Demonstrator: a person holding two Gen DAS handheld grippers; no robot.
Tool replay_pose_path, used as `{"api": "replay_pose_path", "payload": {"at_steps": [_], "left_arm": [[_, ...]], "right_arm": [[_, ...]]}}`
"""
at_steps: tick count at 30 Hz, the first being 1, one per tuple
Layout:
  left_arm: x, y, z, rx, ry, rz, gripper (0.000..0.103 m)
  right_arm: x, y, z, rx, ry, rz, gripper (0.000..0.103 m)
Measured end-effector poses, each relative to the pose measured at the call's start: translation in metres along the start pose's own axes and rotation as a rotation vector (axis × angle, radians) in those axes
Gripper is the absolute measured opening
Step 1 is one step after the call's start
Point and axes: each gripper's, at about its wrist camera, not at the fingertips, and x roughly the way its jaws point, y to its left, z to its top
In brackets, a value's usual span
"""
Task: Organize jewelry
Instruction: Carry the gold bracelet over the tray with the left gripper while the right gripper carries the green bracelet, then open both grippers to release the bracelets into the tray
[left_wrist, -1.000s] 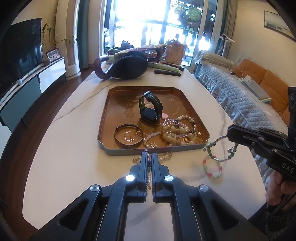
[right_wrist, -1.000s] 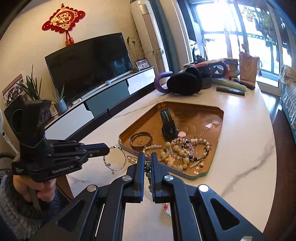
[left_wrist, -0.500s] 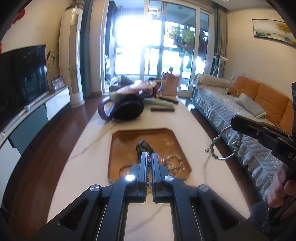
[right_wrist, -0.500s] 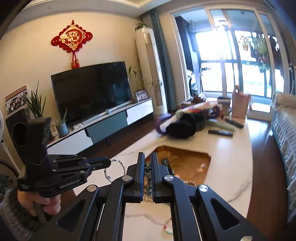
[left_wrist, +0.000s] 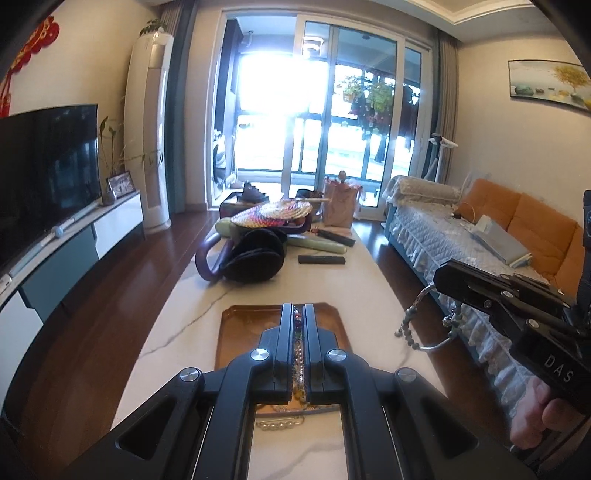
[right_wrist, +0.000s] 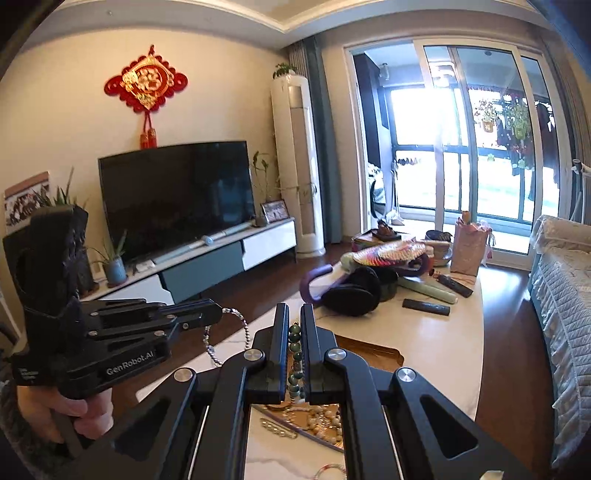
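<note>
Both tongs raised above the white marble surface (left_wrist: 332, 280), each clenched on a piece of jewelry. Left tongs (left_wrist: 300, 317) grasping a thin chain bracelet (right_wrist: 225, 339) with small coloured beads, hanging in a loop from the tips in the right wrist view. Right tongs (right_wrist: 294, 321) grasping a green bead bracelet (right_wrist: 295, 347), seen in the left wrist view as a grey-green loop (left_wrist: 413, 325) dangling beside the surface edge. Below, a copper tray (left_wrist: 236, 332) with more beaded bracelets (right_wrist: 325, 421) inside. A pearl clip (left_wrist: 280, 424) lying on the surface just beside the near tray rim. Further away, black earmuffs (left_wrist: 255, 258) and a remote (left_wrist: 322, 260).
</note>
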Motion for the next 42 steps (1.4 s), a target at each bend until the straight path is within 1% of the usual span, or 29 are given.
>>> {"api": "replay_pose_path", "payload": {"at_steps": [6,9,12,14,16,19,23,30,32,35,36,38,40,41,42], "left_arm": [[0.062,0.020,-0.018,-0.037,0.083,-0.035,0.003],[0.097,0.024,-0.034,-0.017,0.137,-0.009,0.003],[0.133,0.034,-0.047,-0.042,0.213,0.000,0.003],[0.148,0.040,-0.052,-0.056,0.243,-0.004,0.003],[0.164,0.045,-0.056,-0.053,0.260,0.015,0.003],[0.193,0.054,-0.064,-0.060,0.308,0.034,0.003],[0.224,0.068,-0.075,-0.076,0.363,0.065,0.003],[0.256,0.086,-0.093,-0.091,0.432,0.109,0.003],[0.264,0.091,-0.097,-0.110,0.452,0.115,0.003],[0.273,0.094,-0.102,-0.108,0.479,0.127,0.003],[0.275,0.094,-0.104,-0.099,0.483,0.136,0.003],[0.275,0.091,-0.104,-0.070,0.474,0.146,0.003],[0.276,0.089,-0.104,-0.052,0.467,0.129,0.004],[0.275,0.086,-0.105,-0.033,0.461,0.123,0.006],[0.274,0.082,-0.105,-0.011,0.458,0.136,0.007]], "right_arm": [[0.058,-0.019,-0.027,0.071,0.087,0.017,0.006],[0.083,-0.027,-0.041,0.072,0.121,-0.003,0.006],[0.110,-0.041,-0.058,0.101,0.162,0.008,0.006],[0.127,-0.048,-0.066,0.103,0.187,0.019,0.006],[0.141,-0.055,-0.073,0.102,0.210,0.019,0.006],[0.165,-0.068,-0.084,0.127,0.248,0.023,0.006],[0.195,-0.084,-0.102,0.139,0.284,-0.004,0.006],[0.228,-0.115,-0.138,0.233,0.379,-0.021,0.006],[0.230,-0.117,-0.144,0.243,0.389,-0.022,0.006],[0.232,-0.119,-0.147,0.259,0.395,-0.016,0.006],[0.234,-0.121,-0.148,0.272,0.394,-0.006,0.006],[0.236,-0.119,-0.150,0.257,0.401,-0.013,0.006],[0.240,-0.120,-0.152,0.261,0.416,-0.016,0.006],[0.241,-0.121,-0.152,0.273,0.426,-0.019,0.011],[0.240,-0.123,-0.151,0.285,0.430,-0.019,0.023]]}}
